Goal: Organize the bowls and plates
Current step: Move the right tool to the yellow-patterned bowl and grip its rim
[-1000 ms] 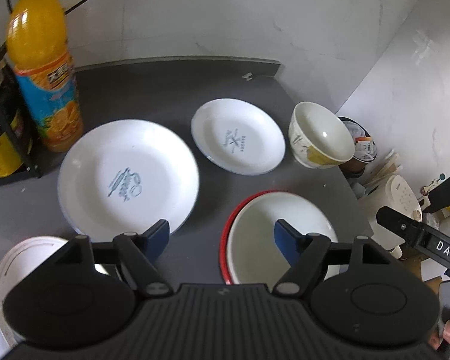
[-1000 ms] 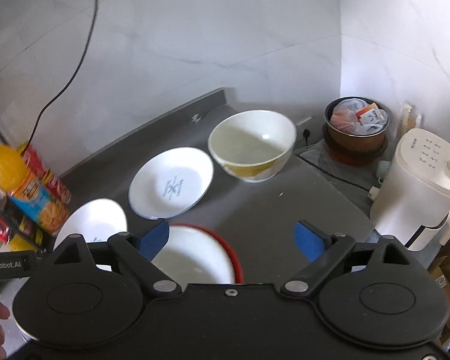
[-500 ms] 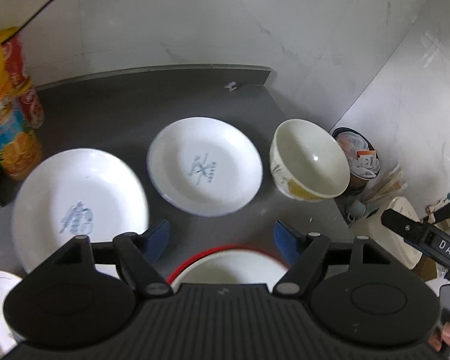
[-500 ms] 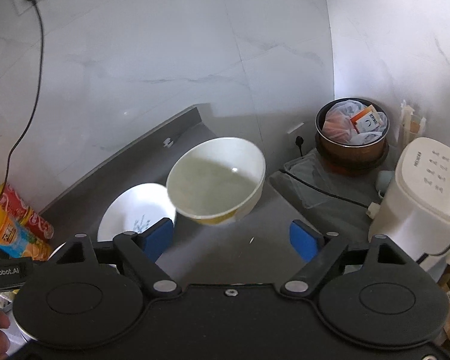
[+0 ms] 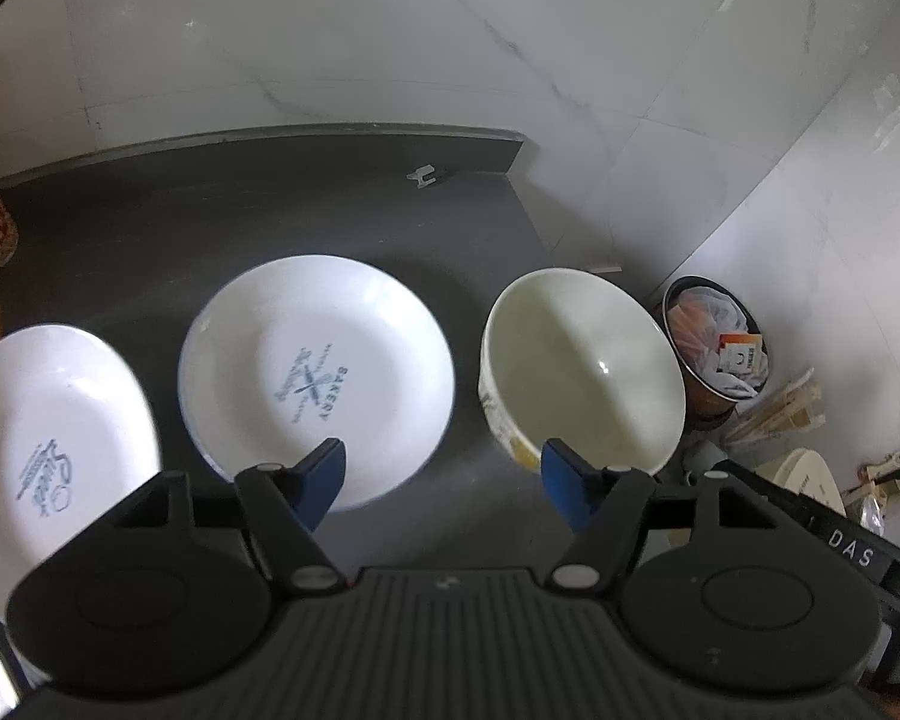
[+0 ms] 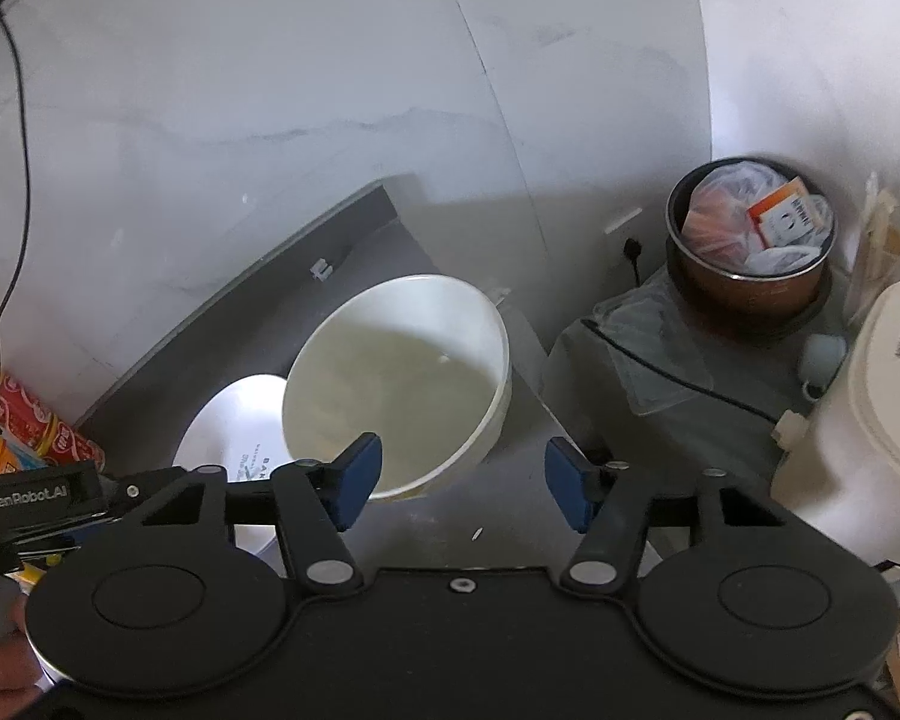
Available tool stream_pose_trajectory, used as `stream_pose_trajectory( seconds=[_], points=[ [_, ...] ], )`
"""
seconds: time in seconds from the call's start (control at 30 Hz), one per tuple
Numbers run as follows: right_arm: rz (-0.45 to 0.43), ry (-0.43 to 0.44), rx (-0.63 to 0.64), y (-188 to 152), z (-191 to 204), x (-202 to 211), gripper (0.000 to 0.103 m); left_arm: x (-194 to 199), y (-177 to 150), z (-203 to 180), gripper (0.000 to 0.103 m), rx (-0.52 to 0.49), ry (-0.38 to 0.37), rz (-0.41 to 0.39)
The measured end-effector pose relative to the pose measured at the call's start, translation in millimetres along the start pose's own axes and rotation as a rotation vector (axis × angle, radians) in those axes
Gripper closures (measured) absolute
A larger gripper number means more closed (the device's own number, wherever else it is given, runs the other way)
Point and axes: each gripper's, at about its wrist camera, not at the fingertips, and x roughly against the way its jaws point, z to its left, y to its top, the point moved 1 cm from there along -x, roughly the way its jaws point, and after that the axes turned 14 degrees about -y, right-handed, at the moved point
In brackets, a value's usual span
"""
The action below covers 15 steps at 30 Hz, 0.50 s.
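Tongs, both left tongs [image 5: 443,483] and right tongs [image 6: 462,483], were wide open and held nothing. Right tongs were reaching for the bowl [image 6: 396,396] just ahead; next, they likely needed to pinch its rim.

White plate [image 5: 330,354] – blue print; cream bowl [image 5: 582,360] – yellow-patterned side; dark grey counter [image 5: 210,204].

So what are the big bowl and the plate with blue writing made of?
The deep cream bowl looks like glazed ceramic, given the bright glint on its smooth inside. The round white plate with a blue logo is probably glazed porcelain, being glossy with print under the shine.
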Motion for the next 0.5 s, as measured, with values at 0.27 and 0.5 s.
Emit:
stream_pose_trajectory(
  seconds=[0.27, 0.5],
  points=[
    [0.061, 0.032, 0.014, 14, 0, -34, 0.056, -38, 14, -6, 0.054, 0.042, -0.006, 0.027],
    [0.110, 0.037, 0.021, 21, -3, -58, 0.066, -72, 20, -3, 0.068, 0.075, 0.008, 0.062]
  ],
)
